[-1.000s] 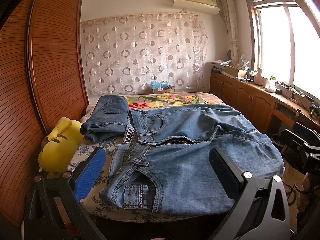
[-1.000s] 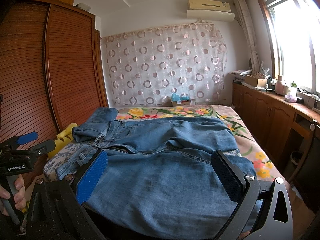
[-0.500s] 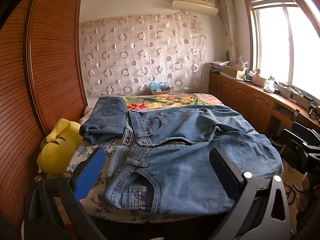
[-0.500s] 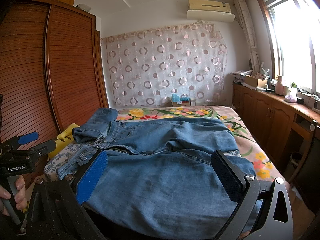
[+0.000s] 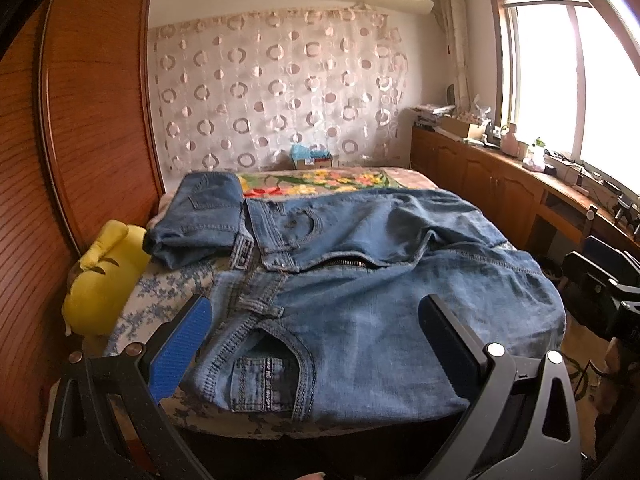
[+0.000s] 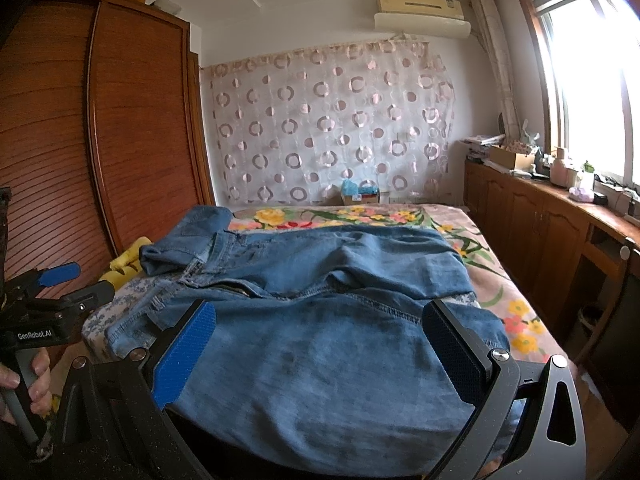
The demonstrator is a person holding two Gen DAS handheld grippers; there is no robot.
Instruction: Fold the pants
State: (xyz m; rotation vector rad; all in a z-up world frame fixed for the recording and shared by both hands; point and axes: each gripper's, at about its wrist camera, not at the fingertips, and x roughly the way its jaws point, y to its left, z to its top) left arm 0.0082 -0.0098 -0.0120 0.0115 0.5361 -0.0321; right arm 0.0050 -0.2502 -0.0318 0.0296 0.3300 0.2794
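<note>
Blue denim pants (image 5: 360,280): spread flat across the near part of the bed (image 5: 160,292), waistband toward the left, open zip fly and front pocket showing, legs running to the right and draping over the bed's near right edge. Second denim item (image 5: 200,216): folded, darker blue, lying at the far left of the bed, touching the spread pants' waistband. Bed cover: blue floral print near the foot, bright flower pattern (image 6: 360,216) farther back. Yellow plush toy (image 5: 104,276): wedged between the bed's left side and the wooden wardrobe (image 5: 92,100). Left gripper (image 5: 316,328): jaws wide apart, holding nothing, poised above the near waistband and pocket area without touching the cloth; a hand (image 6: 24,384) grips its handle, seen at the left edge of the right wrist view. Right gripper (image 6: 320,340): jaws likewise spread wide, empty, hovering over the thigh section of the pants. Background: circle-patterned curtain (image 6: 332,128) on the far wall, air conditioner (image 6: 420,12) above it, wooden cabinets (image 6: 532,232) beneath the bright window at right.
</note>
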